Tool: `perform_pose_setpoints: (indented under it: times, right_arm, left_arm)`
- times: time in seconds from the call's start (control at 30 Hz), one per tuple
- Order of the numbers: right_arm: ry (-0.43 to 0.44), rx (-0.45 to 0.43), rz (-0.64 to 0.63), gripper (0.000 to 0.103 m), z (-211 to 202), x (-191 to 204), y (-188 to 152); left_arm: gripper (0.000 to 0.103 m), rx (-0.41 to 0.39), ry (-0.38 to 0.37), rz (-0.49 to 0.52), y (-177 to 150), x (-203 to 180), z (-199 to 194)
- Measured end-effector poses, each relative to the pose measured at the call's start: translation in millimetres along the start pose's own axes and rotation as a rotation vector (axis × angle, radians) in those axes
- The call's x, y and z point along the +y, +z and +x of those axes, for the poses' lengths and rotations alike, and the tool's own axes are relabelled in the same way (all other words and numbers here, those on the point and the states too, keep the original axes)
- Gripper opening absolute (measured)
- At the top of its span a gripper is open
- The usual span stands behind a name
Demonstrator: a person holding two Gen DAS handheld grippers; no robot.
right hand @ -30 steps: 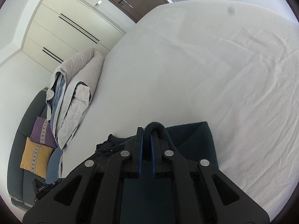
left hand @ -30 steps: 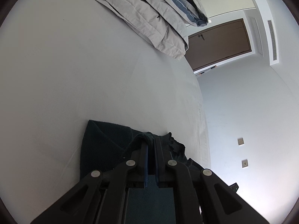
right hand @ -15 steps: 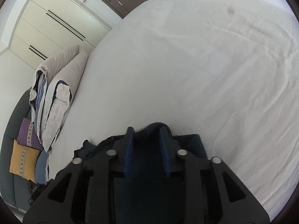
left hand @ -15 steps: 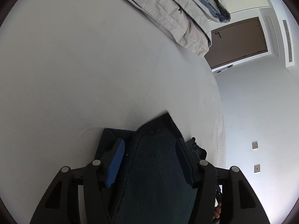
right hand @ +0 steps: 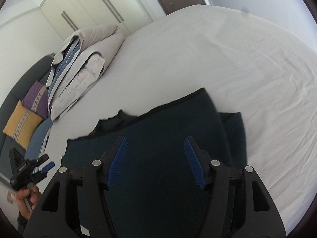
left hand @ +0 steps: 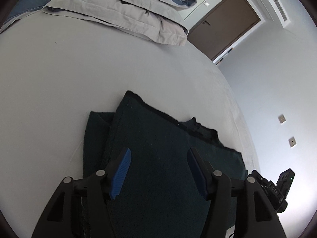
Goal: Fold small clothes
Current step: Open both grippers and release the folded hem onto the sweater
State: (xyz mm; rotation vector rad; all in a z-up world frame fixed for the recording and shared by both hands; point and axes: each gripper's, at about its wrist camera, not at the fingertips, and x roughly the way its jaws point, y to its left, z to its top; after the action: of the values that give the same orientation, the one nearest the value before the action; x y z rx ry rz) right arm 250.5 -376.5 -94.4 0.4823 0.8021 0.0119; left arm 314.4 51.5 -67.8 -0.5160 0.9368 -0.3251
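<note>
A dark green garment [left hand: 150, 127] lies folded on the white bed [left hand: 59, 79], its top layer laid over a lower layer that sticks out at the left. My left gripper [left hand: 158, 150] hovers over it, open, blue pads clear of the cloth. In the right wrist view the same garment [right hand: 168, 117] lies under my right gripper [right hand: 155, 138], whose jaws are opening with the pads not pressing on the fabric. The left gripper [right hand: 29, 168] also shows there at the lower left, held by a hand [right hand: 24, 197].
A folded grey and blue duvet [left hand: 122, 10] lies at the far side of the bed. Yellow [right hand: 21, 123] and purple [right hand: 36, 97] cushions sit on a dark sofa beyond it. A brown door [left hand: 223, 25] and white wardrobes [right hand: 95, 10] stand behind. Wrinkled sheet [right hand: 237, 69] spreads to the right.
Both grippers were shut on the garment's edge a second ago. They have let go, opened wide and pulled back, and the folded layer now lies flat on the lower one.
</note>
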Motion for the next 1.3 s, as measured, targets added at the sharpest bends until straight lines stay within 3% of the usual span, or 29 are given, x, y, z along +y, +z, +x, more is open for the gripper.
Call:
perform_pose_setpoints:
  times: [0.1, 0.27, 0.5, 0.57, 0.7, 0.9, 0.97, 1.03, 1.2, 1.27, 1.3]
  right_arm:
    - [-0.013, 0.068, -0.030, 0.059, 14.1, 6.1, -26.3]
    - [-0.013, 0.058, 0.015, 0.056, 16.1, -6.8, -41.0]
    - [0.054, 0.017, 0.055, 0.056, -5.0, -8.7, -47.0]
    - [0.030, 0.035, 0.074, 0.055, -7.2, -20.6, -50.3]
    - [0.044, 0.022, 0.132, 0.025, -9.8, -50.2, -51.9]
    - [-0.047, -0.067, 0.244, 0.031, -42.8, -68.3, -50.1]
    - [0.015, -0.077, 0.256, 0.031, -53.7, -63.8, -52.1]
    - [0.095, -0.056, 0.219, 0.031, -60.8, -47.1, -59.4]
    - [0.295, 0.086, 0.097, 0.031, -48.8, 10.9, -96.2]
    - [0.314, 0.164, 0.055, 0.031, -33.0, 24.0, -113.5]
    - [0.282, 0.194, 0.047, 0.031, -26.0, 25.1, -121.0]
  left_arm:
    - [0.061, 0.027, 0.073, 0.022, -13.4, 11.2, 14.8]
    - [0.041, 0.009, 0.114, 0.069, -25.4, 27.9, 20.1]
    - [0.040, -0.007, 0.175, 0.142, -33.5, 22.7, 24.5]
    - [0.040, -0.012, 0.186, 0.157, -36.1, 21.8, 25.0]
    - [0.040, -0.011, 0.178, 0.150, -37.9, 23.7, 23.2]
    - [0.039, -0.009, 0.218, 0.163, -38.9, 18.0, 16.2]
    - [0.041, -0.014, 0.255, 0.178, -41.7, 8.5, 9.1]
    - [0.046, -0.024, 0.238, 0.208, -50.7, -5.2, -1.1]
    - [0.055, -0.004, 0.173, 0.281, -96.2, -33.8, -11.9]
    - [0.056, 0.017, 0.198, 0.319, -110.6, -34.5, -5.4]
    - [0.056, 0.025, 0.209, 0.321, -115.9, -29.8, -2.2]
